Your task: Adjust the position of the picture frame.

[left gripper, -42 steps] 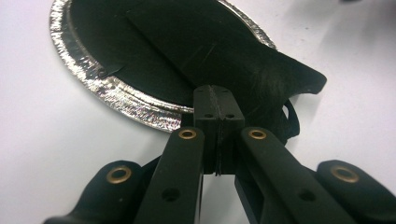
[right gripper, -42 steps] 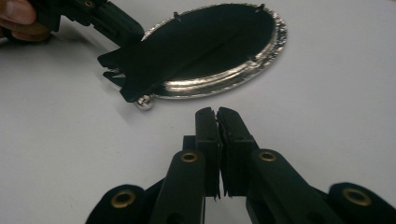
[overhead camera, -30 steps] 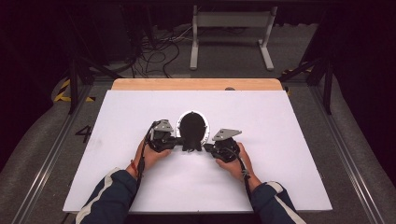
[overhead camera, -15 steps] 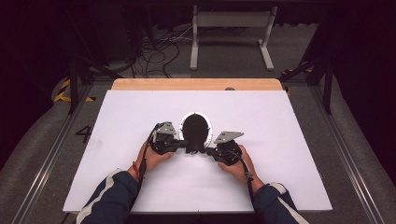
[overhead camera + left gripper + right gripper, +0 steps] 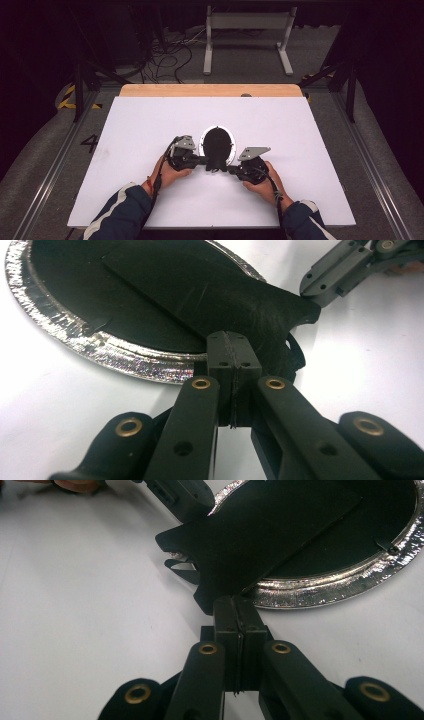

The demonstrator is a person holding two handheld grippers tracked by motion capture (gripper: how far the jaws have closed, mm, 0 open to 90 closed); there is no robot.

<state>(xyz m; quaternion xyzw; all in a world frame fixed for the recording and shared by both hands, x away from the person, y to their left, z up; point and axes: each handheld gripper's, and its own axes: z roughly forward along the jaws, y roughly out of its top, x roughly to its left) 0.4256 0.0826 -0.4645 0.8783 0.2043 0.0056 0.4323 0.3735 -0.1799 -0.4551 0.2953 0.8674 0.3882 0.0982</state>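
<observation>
An oval dark disc with a shiny silver rim (image 5: 202, 143) lies on the white table top (image 5: 300, 130). A black cloth (image 5: 217, 145) covers part of it, and its near end hangs off the rim. My left gripper (image 5: 204, 161) is shut on the left corner of that end; in the left gripper view the pads (image 5: 232, 347) pinch the cloth (image 5: 220, 295) beside the rim (image 5: 120, 352). My right gripper (image 5: 228, 169) is shut on the right corner; in the right gripper view its closed tips (image 5: 239, 611) grip the cloth's edge (image 5: 250, 540).
The table's wooden back edge (image 5: 210, 90) lies beyond the white sheet. A white metal stand (image 5: 247, 35) and loose cables (image 5: 165, 55) sit on the floor behind. Rails (image 5: 365, 150) run along both sides of the table.
Both hands, with the cloth and the rimmed disc, have shifted a little to the right and toward the near edge. Both grips on the cloth stay closed.
</observation>
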